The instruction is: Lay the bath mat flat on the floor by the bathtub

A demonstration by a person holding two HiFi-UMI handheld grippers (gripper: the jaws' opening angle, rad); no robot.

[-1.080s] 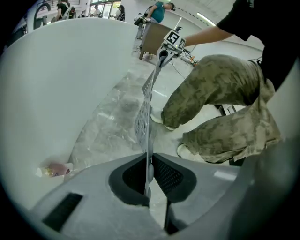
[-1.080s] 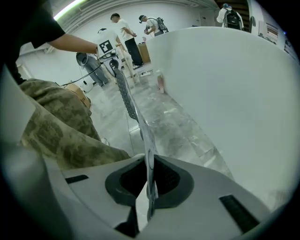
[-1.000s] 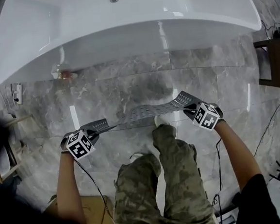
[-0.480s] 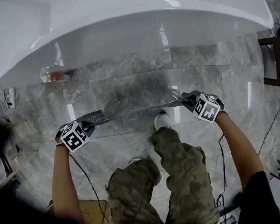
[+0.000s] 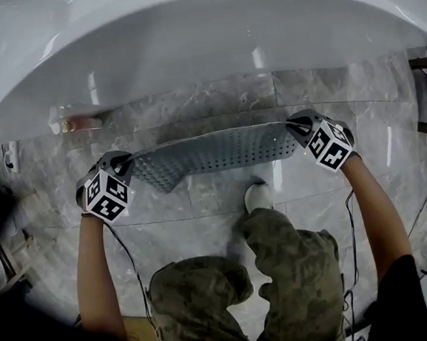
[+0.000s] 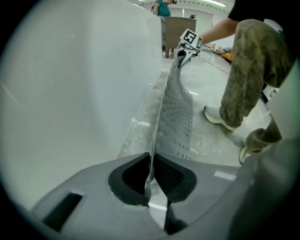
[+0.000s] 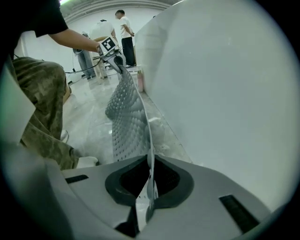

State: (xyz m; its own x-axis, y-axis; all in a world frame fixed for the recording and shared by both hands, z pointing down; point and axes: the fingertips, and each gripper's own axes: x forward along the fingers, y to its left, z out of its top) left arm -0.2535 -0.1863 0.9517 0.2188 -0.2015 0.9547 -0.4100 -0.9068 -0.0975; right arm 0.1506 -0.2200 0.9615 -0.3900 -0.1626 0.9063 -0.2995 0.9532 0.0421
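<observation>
Bathtub: white, fills the top of the head view, its curved outer wall running the full width

Floor: grey marble tile, with a bare strip along the foot of the tub where the mat is meant to go

Bath mat: grey and perforated, held up off the floor and stretched lengthwise between the two grippers, parallel to the tub wall and near it. Both gripper views show it hanging almost edge-on with its lower edge sagging. I cannot tell whether that edge touches the tile

Left gripper: jaws closed tight on the mat's left end, the thin edge pinched between the pads

Right gripper: jaws likewise clamped on the right end

White shoe: planted just behind the mat's line, on the person's side

Step in hand, as I judge it: positioning, with the mat spread and aligned beside the tub but not yet laid

Next move calls for: lowering both ends together, tipping the sheet from hanging to horizontal so it lands flat without a fold, keeping tension between the grippers until it rests, and only then opening the jaws. The foot should keep clear of the landing area
</observation>
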